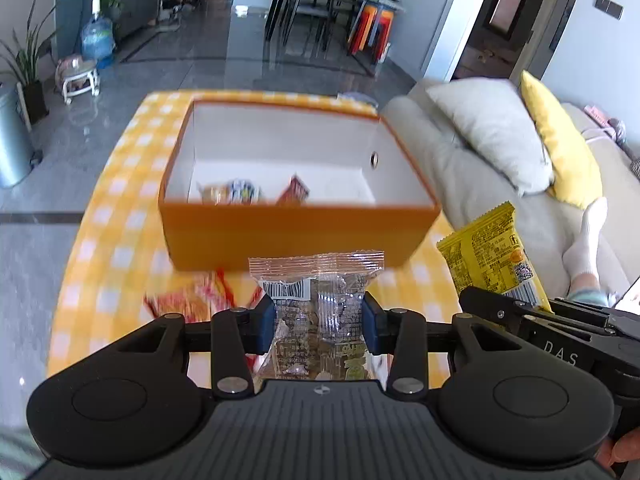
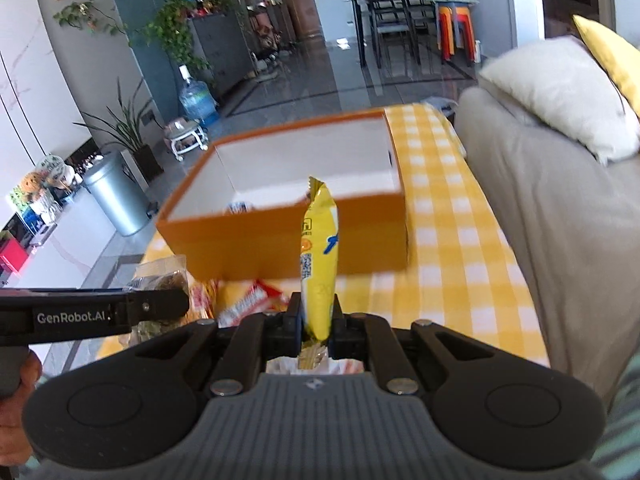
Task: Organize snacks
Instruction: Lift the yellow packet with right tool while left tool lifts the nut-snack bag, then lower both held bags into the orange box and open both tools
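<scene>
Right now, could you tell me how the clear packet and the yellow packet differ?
The clear packet is see-through, showing brown contents; the yellow packet is opaque and printed. The clear packet faces its camera flat and broad in the left gripper; the yellow one stands edge-on in the right gripper. Both are held short of the orange box.

Orange box (image 1: 296, 232) open-topped; right half seemingly bare.
</scene>
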Available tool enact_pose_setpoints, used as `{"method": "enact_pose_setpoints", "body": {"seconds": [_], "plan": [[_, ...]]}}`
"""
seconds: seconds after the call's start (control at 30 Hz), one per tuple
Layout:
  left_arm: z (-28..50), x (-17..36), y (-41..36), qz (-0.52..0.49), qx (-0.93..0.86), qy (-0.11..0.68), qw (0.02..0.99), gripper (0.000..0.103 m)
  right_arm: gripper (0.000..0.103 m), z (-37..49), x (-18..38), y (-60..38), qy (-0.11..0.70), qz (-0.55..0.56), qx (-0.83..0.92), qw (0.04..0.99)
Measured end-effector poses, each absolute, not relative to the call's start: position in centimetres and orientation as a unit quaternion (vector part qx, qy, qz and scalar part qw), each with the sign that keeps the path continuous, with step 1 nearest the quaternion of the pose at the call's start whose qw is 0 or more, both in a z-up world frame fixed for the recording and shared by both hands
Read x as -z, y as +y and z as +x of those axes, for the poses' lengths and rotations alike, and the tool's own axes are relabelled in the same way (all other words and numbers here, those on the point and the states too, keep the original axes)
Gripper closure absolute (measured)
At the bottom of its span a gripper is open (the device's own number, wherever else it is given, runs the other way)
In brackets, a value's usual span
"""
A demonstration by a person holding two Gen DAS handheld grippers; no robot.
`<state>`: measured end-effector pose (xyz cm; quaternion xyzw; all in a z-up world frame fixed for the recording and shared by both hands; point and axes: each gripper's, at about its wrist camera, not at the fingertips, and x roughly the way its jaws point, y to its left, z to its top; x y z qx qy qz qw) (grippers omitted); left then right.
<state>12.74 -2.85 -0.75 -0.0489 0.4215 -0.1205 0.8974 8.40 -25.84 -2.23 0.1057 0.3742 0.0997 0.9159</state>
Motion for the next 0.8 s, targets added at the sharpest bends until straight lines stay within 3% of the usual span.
{"method": "enact_pose_setpoints", "body": {"seconds": [0.4, 0.8], "plan": [[21.5, -3.3, -3.6, -0.046, 0.137, 0.389, 0.91, 0.056, 0.097, 17.6, -2.4, -25.2, 0.35, 0.086, -0.124, 0.924], [30.2, 2.1, -5.8, -0.007, 0.131, 0.455, 0.881, 0.056, 0.097, 28.3, 2.3, -23.7, 0.433, -0.028, -0.089, 0.897]]}}
